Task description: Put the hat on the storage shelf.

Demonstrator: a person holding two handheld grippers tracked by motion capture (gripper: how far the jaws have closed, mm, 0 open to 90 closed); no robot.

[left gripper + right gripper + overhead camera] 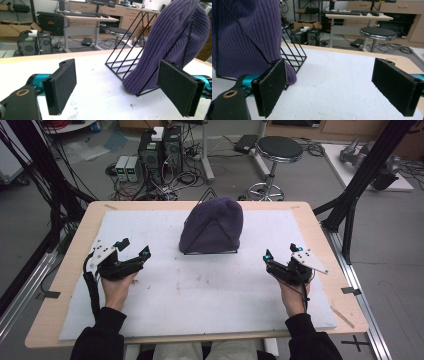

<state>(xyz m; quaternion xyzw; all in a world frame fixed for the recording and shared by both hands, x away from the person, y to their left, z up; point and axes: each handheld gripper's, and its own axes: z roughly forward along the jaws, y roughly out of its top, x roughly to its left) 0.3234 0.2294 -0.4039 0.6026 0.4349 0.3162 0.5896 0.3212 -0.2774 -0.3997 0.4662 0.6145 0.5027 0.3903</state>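
The purple knit beanie sits draped over a black wire rack on the tabletop, ahead of and between the two tools. It stands well apart from the left hand-held gripper, forward and to its right, and equally apart from the right hand-held gripper, forward and to its left. Both have their jaws spread wide and hold nothing.

The likely trouble is the rack: it looks light, and the knit clings to its wire triangles, so a one-sided pull could drag or tip the whole stand rather than free the hat. A pinch taken too deep could also catch a wire with the fabric.

The beanie stands roughly upright, its long axis running from the open brim low at the rack's base to the rounded crown on top, leaning slightly away from the person.
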